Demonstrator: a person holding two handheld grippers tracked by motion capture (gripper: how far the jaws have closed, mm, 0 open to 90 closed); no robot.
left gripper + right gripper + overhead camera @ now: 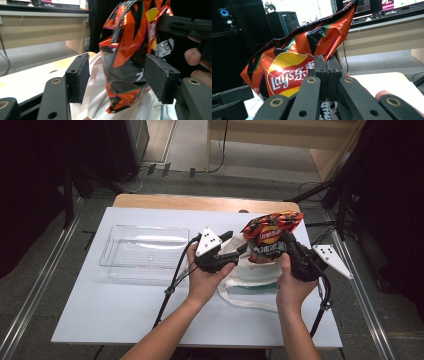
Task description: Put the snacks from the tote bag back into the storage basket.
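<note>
The chip bag [270,237] stands upright above the white tote bag [255,277] near the right end of the table [100,320], its lower part just over the bag's mouth, and my right gripper [327,72] has its jaws clenched tight on the bag's front face, my right hand [290,287] reaching up from below with the wrist straight. My left gripper [120,75] points level toward the chip bag from the left, jaws released and spread either side of its lower edge, pads [83,75] not pressing it. A clear plastic tray [145,252] sits well apart on the left.
</note>
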